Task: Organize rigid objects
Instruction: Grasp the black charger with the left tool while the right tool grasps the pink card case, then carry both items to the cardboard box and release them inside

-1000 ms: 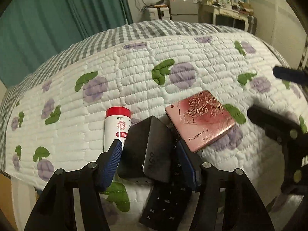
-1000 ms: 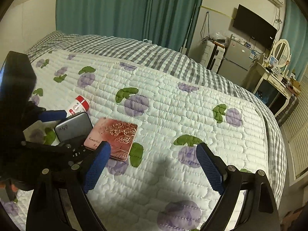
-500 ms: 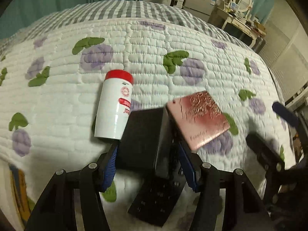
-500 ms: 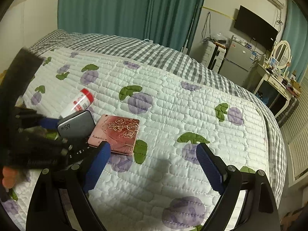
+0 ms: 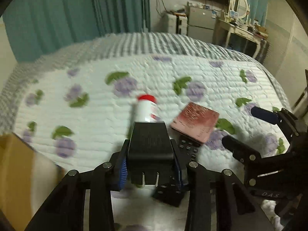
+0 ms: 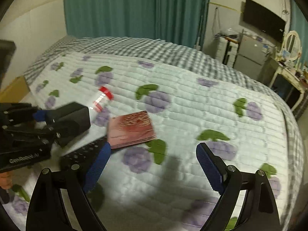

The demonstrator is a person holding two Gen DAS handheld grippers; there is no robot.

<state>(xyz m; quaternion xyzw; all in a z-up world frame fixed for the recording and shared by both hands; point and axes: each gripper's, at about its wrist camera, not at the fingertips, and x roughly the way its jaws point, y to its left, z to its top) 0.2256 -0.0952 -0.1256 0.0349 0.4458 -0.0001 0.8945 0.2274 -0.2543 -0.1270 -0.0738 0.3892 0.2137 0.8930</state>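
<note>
My left gripper [image 5: 151, 170] is shut on a black plug-in charger [image 5: 149, 142] and holds it lifted above the quilt, prongs toward the camera; it also shows in the right wrist view [image 6: 69, 120]. A white bottle with a red cap [image 5: 146, 108] lies on the bed beyond it. A pink rose-embossed case [image 5: 195, 124] lies to the right, partly over a black remote [image 5: 187, 148]. My right gripper [image 6: 153, 165] is open and empty over bare quilt, right of the case [image 6: 130, 130] and the remote [image 6: 84, 154].
The bed [image 6: 192, 100] has a white quilt with purple flowers and a grey checked blanket at the far side. A cardboard box [image 5: 17, 173] stands at the bed's left edge. A fridge, a dresser with a mirror and teal curtains stand behind.
My left gripper has lifted the charger off the quilt and tilted it up, away from the remote and the case. The right gripper has stayed open and shifted slightly.
</note>
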